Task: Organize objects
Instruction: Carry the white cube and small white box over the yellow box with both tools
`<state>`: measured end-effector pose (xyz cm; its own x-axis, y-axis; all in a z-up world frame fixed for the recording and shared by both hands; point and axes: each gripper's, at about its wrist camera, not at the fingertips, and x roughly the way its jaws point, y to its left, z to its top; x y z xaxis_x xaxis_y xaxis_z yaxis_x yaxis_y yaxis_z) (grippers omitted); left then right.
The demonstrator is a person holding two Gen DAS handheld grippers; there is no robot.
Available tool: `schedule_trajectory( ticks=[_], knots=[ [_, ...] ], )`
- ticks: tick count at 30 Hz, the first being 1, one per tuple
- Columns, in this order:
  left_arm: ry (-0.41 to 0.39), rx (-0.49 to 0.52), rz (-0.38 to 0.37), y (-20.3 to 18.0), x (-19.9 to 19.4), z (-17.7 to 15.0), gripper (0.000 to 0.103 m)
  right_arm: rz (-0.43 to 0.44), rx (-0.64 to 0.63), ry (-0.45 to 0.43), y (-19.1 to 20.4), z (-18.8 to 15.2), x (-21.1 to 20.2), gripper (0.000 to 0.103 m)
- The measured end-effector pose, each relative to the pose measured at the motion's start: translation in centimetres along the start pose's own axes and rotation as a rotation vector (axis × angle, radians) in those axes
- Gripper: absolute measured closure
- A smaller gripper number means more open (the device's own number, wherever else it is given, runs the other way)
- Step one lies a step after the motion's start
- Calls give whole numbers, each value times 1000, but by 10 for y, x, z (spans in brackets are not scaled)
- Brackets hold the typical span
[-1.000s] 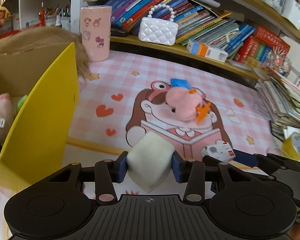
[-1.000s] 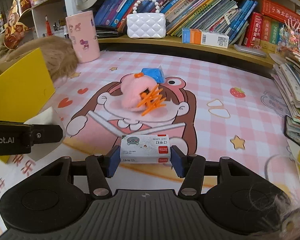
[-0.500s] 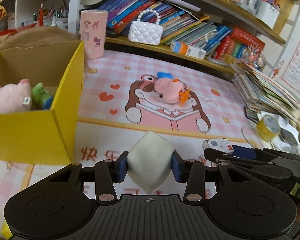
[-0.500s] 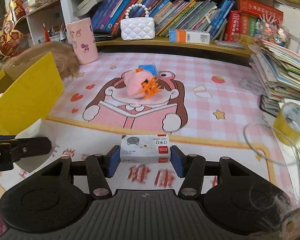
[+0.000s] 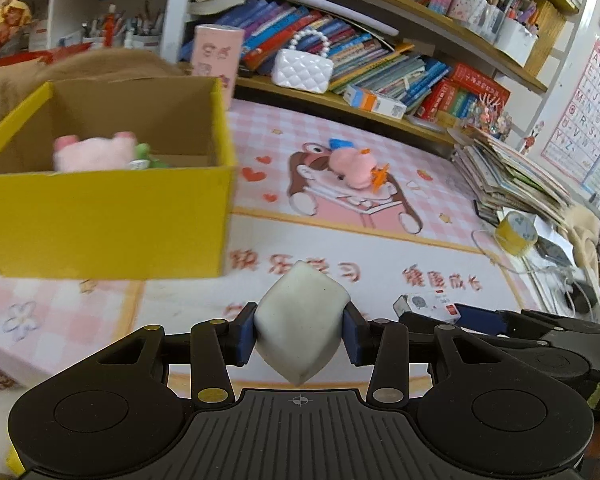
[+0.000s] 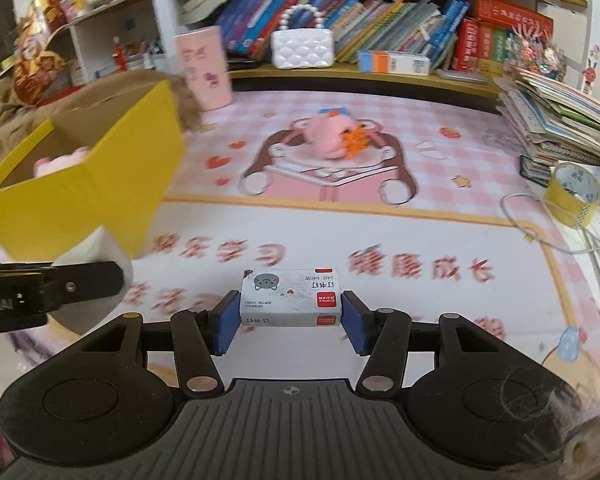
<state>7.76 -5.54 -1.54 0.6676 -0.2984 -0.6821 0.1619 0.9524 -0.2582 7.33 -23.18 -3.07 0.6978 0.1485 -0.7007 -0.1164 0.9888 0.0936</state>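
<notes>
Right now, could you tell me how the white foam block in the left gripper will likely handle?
The white foam block, clamped by the left gripper, looks soft and probably light. Its rounded sides suggest it squashes somewhat. Held corner-down, it may twist between the pads.

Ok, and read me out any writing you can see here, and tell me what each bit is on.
"订书钉": small box held in the right tongs.
"bot.AI", start cut off: side of the left tongs, in the right wrist view.
"健康成长": red print on the mat.
"A" to "Z": wall poster.
Too small or blurred: the book spines, the mat's other red words, the box's fine print.
</notes>
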Motion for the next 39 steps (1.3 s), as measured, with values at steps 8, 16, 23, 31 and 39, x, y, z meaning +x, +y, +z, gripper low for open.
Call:
schedule_trajectory(
  ticks=[8,16,23,31,39],
  knots=[
    [-26,-38,86,50,-46,-23,62,69,-11,3,57,-18,-15,52],
    [-63,-87,157,92,-85,-37,62,134,-47,-23,107,-29,-26,52],
    [-100,-101,185,115,-108,-45,62,168,-82,-55,143,-33,-33,52],
    [-151,-104,191,134,-128,-44,62,182,-101,-96,171,-29,-41,52],
    [-200,-94,173,142,-137,-32,62,176,-121,-135,186,-15,-45,52]
  ],
)
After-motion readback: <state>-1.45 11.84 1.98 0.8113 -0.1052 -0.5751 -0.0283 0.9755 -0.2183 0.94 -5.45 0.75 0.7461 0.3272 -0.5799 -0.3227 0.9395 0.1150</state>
